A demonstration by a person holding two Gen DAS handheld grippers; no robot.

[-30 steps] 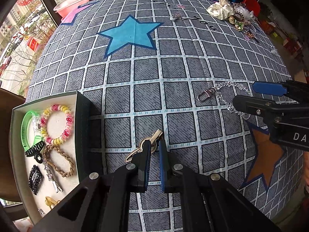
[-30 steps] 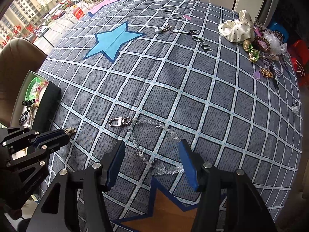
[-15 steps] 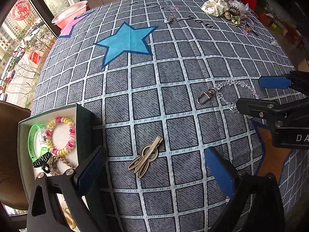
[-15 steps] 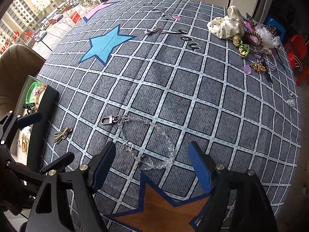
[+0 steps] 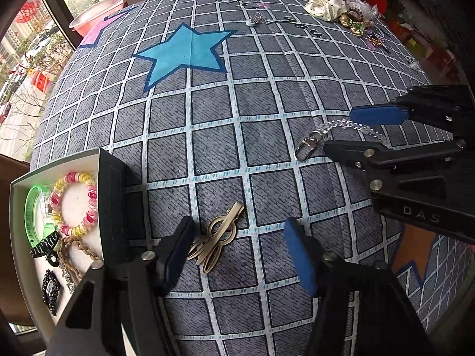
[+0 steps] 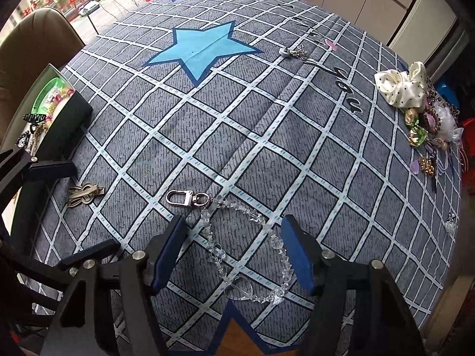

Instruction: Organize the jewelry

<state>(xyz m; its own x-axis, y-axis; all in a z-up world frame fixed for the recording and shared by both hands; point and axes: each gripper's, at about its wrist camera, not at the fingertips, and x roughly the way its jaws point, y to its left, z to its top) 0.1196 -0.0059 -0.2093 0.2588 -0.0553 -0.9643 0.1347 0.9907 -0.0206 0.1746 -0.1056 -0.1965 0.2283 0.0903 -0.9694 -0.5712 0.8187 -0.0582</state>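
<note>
A bronze hair clip [image 5: 218, 234] [image 6: 84, 195] lies flat on the checked cloth. My left gripper [image 5: 239, 252] [image 6: 74, 207] points down over it with its jaws closing. The clip sits between the pads, close to the left one, and is not pinched. A clear crystal bead chain [image 6: 234, 204] [image 5: 341, 124] with a silver clasp [image 6: 179, 198] lies to the right. My right gripper [image 6: 233, 252] [image 5: 356, 133] straddles it, jaws closing, pads apart from the beads. The open jewelry box [image 5: 109, 201] [image 6: 71, 115] holds bracelets and dark clips at the left.
A heap of scrunchies and hair ornaments [image 5: 341, 9] [image 6: 415, 103] lies at the far right of the cloth. A small brooch [image 5: 255, 19] [image 6: 294, 52] sits near the lettering. A brown chair [image 6: 35, 38] stands behind the box. A pink basin [image 5: 98, 12] is past the far edge.
My left gripper was shut on the bronze clip, then opened wide, and its jaws have since narrowed around the clip. My right gripper shifted over the chain, rolled, and its jaws narrowed.
</note>
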